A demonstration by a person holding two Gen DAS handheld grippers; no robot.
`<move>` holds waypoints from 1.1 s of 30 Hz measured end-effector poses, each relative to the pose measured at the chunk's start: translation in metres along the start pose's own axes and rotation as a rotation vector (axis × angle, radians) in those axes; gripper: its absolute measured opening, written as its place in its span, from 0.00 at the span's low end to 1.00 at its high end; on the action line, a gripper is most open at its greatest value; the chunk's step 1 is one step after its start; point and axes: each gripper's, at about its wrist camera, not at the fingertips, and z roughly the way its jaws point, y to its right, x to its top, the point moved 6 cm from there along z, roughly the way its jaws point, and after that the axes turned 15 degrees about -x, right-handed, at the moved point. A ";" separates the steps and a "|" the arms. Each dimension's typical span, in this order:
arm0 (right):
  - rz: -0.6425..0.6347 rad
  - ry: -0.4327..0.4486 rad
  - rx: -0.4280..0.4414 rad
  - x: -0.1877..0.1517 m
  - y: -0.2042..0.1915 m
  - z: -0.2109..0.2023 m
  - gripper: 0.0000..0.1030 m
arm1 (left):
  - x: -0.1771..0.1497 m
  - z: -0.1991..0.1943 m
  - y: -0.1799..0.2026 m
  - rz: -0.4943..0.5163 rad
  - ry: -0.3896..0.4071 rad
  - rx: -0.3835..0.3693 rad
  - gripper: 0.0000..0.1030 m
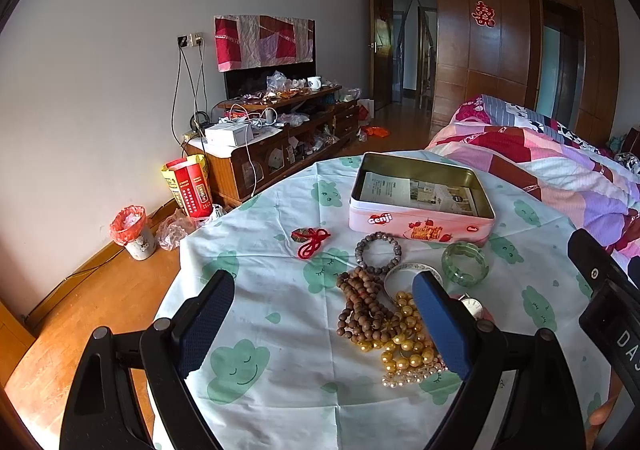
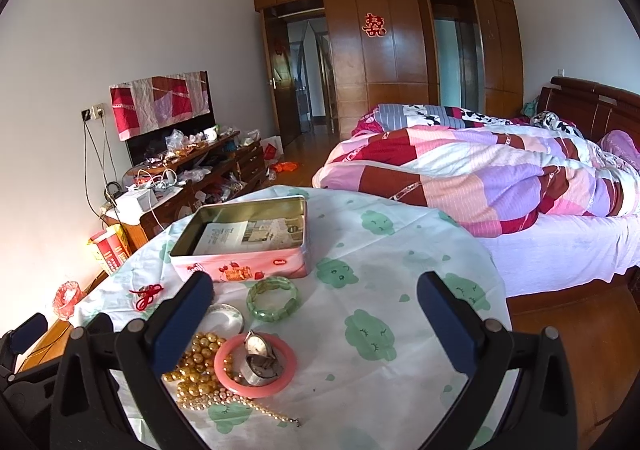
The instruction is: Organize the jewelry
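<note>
An open pink Genji tin (image 1: 420,225) (image 2: 244,268) stands at the far side of a round table with a cloud-print cloth (image 1: 280,330). In front of it lie a grey bead bracelet (image 1: 378,252), a green bangle (image 1: 465,263) (image 2: 273,297), a white bangle (image 2: 226,316), brown wooden beads (image 1: 362,310), gold pearl beads (image 1: 408,346) (image 2: 198,366), a red knotted charm (image 1: 312,242) (image 2: 147,296), and a pink bangle (image 2: 224,370) around a watch (image 2: 259,358). My left gripper (image 1: 326,326) is open above the cloth, beside the beads. My right gripper (image 2: 316,322) is open, right of the pile.
A bed (image 2: 500,185) with a patchwork quilt stands right of the table. A cluttered wooden TV cabinet (image 1: 280,137) lines the left wall. A red gift bag (image 1: 188,185) and a small bin (image 1: 134,230) sit on the wooden floor.
</note>
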 end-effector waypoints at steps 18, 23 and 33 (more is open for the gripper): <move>-0.016 -0.166 -0.004 -0.032 0.034 0.055 0.79 | -0.043 0.057 -0.051 -0.117 -0.166 -0.048 0.88; -0.041 -0.246 0.079 -0.043 0.021 0.069 0.78 | -0.045 0.060 -0.054 -0.102 -0.157 -0.063 0.88; -0.190 -0.292 0.253 -0.061 -0.029 0.066 0.74 | -0.038 0.061 -0.032 -0.019 -0.143 -0.180 0.78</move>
